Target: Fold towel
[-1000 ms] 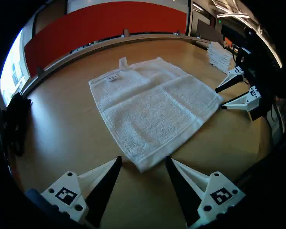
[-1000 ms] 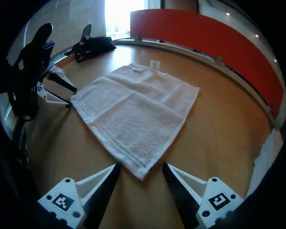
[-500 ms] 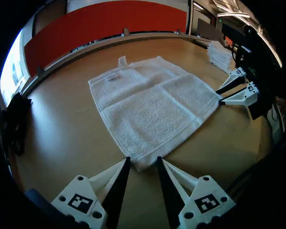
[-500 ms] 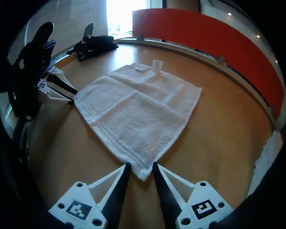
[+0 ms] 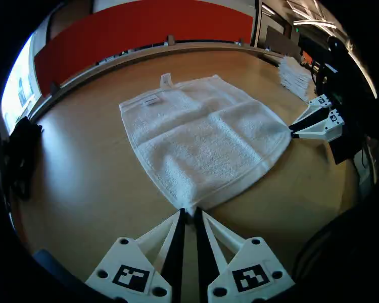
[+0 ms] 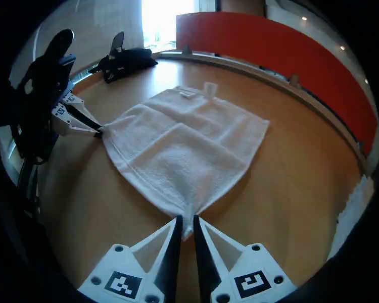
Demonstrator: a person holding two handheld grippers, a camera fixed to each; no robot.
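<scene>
One corner of the towel (image 5: 204,136) is pinched by the left hand-held gripper (image 5: 188,214). Another corner is pinched by the right hand-held gripper (image 6: 186,222).

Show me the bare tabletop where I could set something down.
The table is bare between the towel and the black gear, and between the towel and the white stack. It is crowded at the two corners pinched by the left gripper and right gripper.
</scene>
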